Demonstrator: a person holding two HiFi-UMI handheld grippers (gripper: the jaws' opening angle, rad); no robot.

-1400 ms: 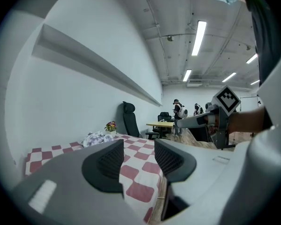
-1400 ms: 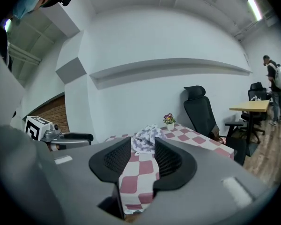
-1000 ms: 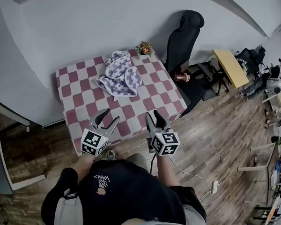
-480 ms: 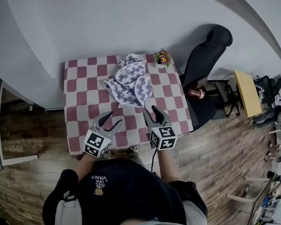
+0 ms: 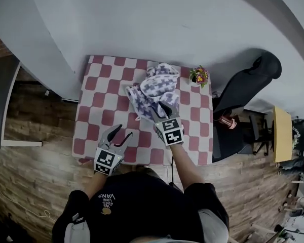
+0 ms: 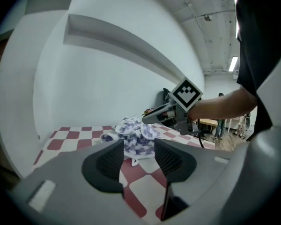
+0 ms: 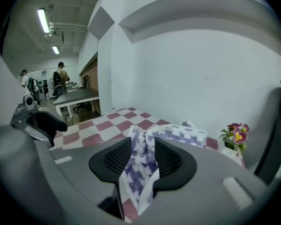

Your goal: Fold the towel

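A crumpled purple-and-white patterned towel (image 5: 154, 87) lies at the far middle of the red-and-white checked table (image 5: 99, 95). My right gripper (image 5: 159, 110) has reached the towel's near edge. In the right gripper view the towel (image 7: 178, 135) runs through the gap of my right gripper (image 7: 141, 146), whose jaws stand apart and do not press on it. My left gripper (image 5: 122, 131) hovers open and empty over the table's near left part, short of the towel (image 6: 136, 137). In the left gripper view the jaws of my left gripper (image 6: 138, 151) frame the towel, and the right gripper (image 6: 152, 117) reaches in from the right.
A small pot of flowers (image 5: 198, 76) stands at the table's far right corner, close to the towel. A black office chair (image 5: 248, 85) with a copper-coloured bottle (image 5: 227, 121) on it is right of the table. A white wall runs behind the table. People stand far off in the room.
The right gripper has travelled forward across the table to the towel's near edge. The left gripper has come down over the table's front part. Both stay open.
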